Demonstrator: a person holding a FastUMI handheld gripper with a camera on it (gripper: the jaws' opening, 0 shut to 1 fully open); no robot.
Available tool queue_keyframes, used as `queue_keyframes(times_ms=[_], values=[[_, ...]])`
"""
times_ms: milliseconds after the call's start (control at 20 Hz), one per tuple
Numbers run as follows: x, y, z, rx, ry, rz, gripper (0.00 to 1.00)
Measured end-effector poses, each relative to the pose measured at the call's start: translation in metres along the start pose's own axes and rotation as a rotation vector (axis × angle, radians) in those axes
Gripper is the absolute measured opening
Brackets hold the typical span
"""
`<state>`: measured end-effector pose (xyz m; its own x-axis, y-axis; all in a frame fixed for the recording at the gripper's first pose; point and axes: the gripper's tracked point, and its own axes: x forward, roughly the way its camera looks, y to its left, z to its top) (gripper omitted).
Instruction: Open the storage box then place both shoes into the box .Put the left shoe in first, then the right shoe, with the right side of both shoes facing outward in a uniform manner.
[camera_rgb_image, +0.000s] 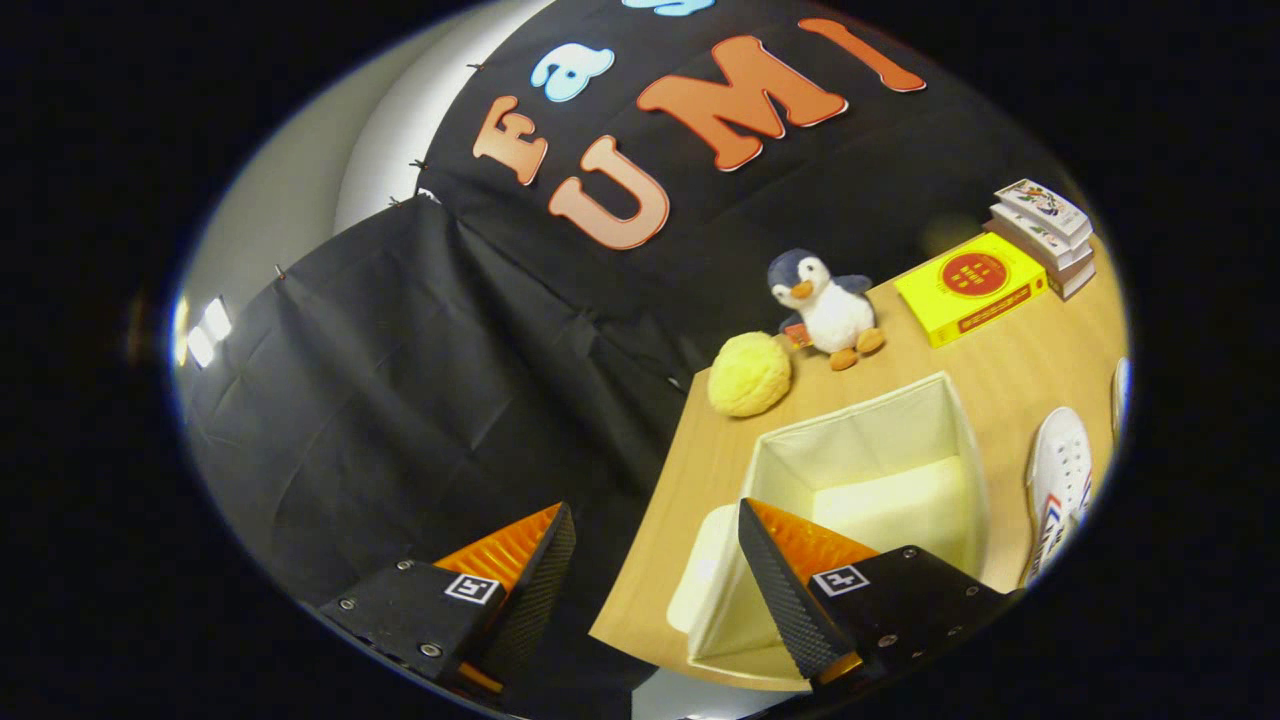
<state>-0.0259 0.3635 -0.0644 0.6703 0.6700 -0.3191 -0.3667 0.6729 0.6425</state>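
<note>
At the lower middle of the frame the gripper (655, 525) holds its two fingers wide apart, with nothing between them and neither one pressing on anything; the left finger (535, 580) sits in front of the dark cloth wall (400, 380) that fills the left half of the frame, while the right finger (785, 590) lies over the near left corner of the storage box (870, 420). Whether that finger actually touches the box's edge cannot be told. The box stands open on the wooden desk (690, 470) in the lower right of the frame, its pale fabric walls upright and its inside showing only a pale bottom; a whitish flat piece, possibly its lid (705, 575), lies against its near left side just beside the right finger. Beyond the box, toward the middle of the frame, a yellow ball-like plush (750, 374) rests near the desk's far left corner, and just to its right a penguin toy (826, 305) stands upright against the cloth. Further right a yellow box (970, 285) lies flat on the desk, and a small stack of books (1045, 235) sits at its far side. At the right edge of the frame a white shoe (1062, 480) with coloured stripes lies on the desk just beside the storage box's right wall, and a sliver of a second shoe (1120, 395) shows beyond it.
</note>
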Motion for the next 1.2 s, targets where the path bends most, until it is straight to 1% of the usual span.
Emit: queue_keyframes(times_ms=[250, 500, 600, 750, 850, 1050, 1100, 1150, 1200], values=[[-0.043, -0.089, 0.031, -0.07, -0.077, -0.207, 0.97], [-0.087, -0.18, 0.039, -0.148, -0.077, -0.41, 0.98], [-0.101, -0.208, 0.036, -0.161, -0.05, -0.459, 0.98], [-0.113, -0.243, 0.028, -0.15, -0.011, -0.509, 0.97], [-0.122, -0.266, 0.019, -0.164, 0.023, -0.545, 0.96], [-0.129, -0.302, -0.001, -0.207, 0.111, -0.592, 0.81], [-0.128, -0.308, -0.007, -0.214, 0.137, -0.594, 0.76], [-0.128, -0.313, -0.014, -0.212, 0.161, -0.589, 0.73], [-0.127, -0.318, -0.02, -0.204, 0.182, -0.583, 0.67]])
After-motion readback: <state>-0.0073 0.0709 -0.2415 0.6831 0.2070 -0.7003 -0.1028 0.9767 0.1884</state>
